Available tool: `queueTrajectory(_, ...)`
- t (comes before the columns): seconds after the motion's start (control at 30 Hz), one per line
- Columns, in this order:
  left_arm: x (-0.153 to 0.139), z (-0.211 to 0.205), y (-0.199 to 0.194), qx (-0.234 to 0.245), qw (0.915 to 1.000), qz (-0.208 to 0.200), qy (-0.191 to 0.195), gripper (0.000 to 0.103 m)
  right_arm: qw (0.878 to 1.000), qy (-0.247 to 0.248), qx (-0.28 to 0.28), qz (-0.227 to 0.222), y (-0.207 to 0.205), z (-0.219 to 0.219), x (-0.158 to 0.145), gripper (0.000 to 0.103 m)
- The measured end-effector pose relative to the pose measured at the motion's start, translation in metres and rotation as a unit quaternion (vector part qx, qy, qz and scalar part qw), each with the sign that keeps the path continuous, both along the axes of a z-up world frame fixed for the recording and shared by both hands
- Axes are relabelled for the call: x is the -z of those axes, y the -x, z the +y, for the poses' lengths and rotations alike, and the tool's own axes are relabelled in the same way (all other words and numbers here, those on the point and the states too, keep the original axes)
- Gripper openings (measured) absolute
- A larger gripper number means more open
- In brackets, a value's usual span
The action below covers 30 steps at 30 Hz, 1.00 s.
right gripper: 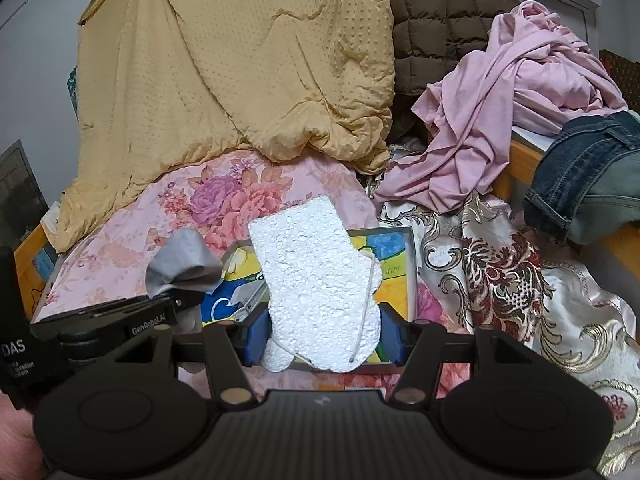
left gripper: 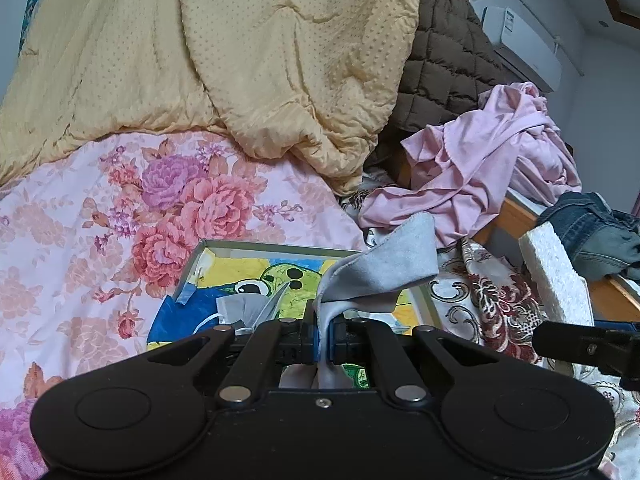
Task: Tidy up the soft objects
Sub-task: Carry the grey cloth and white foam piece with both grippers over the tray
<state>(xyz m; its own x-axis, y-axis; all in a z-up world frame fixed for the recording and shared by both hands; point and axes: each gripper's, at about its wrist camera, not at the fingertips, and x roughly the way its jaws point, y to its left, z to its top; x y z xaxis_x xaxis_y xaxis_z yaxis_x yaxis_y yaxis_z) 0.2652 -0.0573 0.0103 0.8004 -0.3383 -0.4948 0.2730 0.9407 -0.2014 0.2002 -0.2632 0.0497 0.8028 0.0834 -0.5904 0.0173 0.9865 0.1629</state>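
My left gripper [left gripper: 325,338] is shut on a grey cloth [left gripper: 384,264] that stands up and flops to the right, above a shallow box [left gripper: 280,250] with a cartoon frog print. The box holds a face mask [left gripper: 240,308]. My right gripper [right gripper: 322,334] is shut on a white foam block [right gripper: 316,276], held over the same box [right gripper: 408,272]. In the right wrist view the left gripper [right gripper: 176,302] shows at left with the grey cloth [right gripper: 180,268]. In the left wrist view the foam block [left gripper: 556,276] and the right gripper's finger [left gripper: 580,340] show at right.
The box lies on a pink floral bedsheet [left gripper: 80,240]. A yellow quilt [left gripper: 240,60], a brown quilted jacket [left gripper: 444,68], a pink garment [left gripper: 480,156] and jeans [right gripper: 580,176] are piled behind and right. A patterned satin cover [right gripper: 520,280] lies at right.
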Motion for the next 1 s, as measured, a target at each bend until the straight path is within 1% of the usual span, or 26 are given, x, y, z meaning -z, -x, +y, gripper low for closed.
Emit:
queueTrajectory(0.6,0.036,-0.002,-0.057,-0.005,0.9996,0.025,-0.01,0.004,1.0,0.007,0.009,0.019,-0.058,-0.007,0.023,0.061)
queueTrajectory(1.0,0.064,-0.008,-0.097,-0.004,0.9987,0.047,-0.018,0.004,0.999,0.011,0.007,0.043,-0.096,-0.005,0.05,0.061)
